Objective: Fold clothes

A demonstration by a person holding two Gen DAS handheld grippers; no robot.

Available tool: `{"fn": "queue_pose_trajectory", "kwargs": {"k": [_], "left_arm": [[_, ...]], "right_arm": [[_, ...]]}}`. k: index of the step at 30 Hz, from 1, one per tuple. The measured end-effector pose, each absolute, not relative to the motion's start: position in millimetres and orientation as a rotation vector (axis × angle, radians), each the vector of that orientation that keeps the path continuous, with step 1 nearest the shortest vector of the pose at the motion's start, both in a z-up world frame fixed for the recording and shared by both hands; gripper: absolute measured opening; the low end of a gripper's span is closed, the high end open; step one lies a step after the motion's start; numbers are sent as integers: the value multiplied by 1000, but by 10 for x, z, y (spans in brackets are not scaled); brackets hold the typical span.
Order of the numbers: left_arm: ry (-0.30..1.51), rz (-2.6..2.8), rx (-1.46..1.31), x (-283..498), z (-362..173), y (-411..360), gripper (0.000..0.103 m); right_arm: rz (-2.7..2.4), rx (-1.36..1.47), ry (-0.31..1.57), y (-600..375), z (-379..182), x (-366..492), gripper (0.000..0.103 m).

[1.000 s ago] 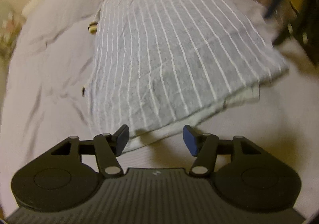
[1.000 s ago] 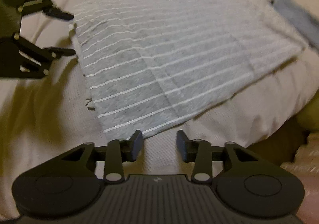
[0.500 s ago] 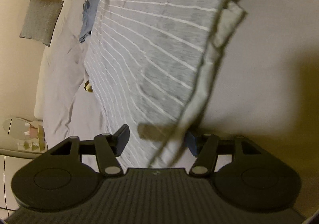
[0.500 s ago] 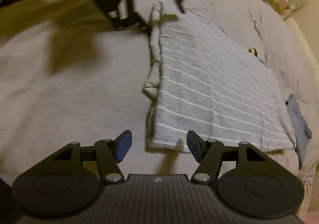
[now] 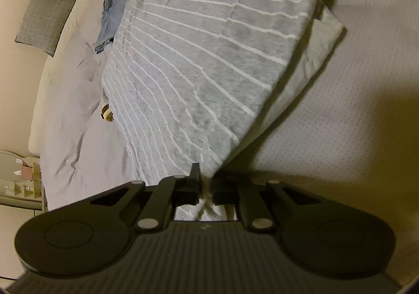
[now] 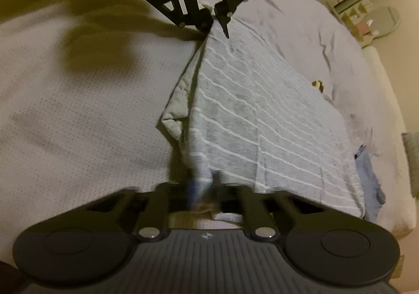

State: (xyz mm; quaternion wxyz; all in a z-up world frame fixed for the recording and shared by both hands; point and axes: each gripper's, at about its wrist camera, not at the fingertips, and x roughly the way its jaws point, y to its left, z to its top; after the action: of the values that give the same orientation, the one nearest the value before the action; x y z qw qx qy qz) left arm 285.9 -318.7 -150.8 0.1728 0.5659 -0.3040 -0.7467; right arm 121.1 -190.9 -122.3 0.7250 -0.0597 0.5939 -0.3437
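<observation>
Pinching one near corner of the limp, light striped shirt (image 5: 199,63) on the bed (image 6: 78,116) in each gripper, left (image 5: 205,189) and right (image 6: 207,189), I judge both closed on fabric, likely to sag between them.

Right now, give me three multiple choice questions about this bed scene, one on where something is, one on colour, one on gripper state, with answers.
1. Where does the blue garment lie?
A. beyond the striped shirt's far edge
B. on the floor
C. in a gripper

2. What colour are the striped shirt's stripes?
A. red
B. white
C. black

3. How is the left gripper?
A. wide open
B. out of view
C. shut on the shirt

Answers: 1 A, blue cloth peeks out past the shirt on the bed. 2 B, thin white lines cross grey fabric. 3 C, shirt corner pinched between its fingers; the right gripper likewise clamps the other corner.
</observation>
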Motion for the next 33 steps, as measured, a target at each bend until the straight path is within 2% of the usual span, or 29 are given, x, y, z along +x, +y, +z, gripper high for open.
{"fn": "queue_pose_trajectory", "kwargs": {"k": [12,22,33], "left_arm": [[-817,-2155,1586,2739,-985,-3421,5],[-856,-2237,1789,2503,-544,-3821,5],[-927,-2189,1917,1460,-205,-4825,5]], "right_arm": [[-711,50,1190,-2103,-512,936,3],[-683,221,1088,-2397,26,585,3],[-679,432,942,-3449,478,-343,3]]}}
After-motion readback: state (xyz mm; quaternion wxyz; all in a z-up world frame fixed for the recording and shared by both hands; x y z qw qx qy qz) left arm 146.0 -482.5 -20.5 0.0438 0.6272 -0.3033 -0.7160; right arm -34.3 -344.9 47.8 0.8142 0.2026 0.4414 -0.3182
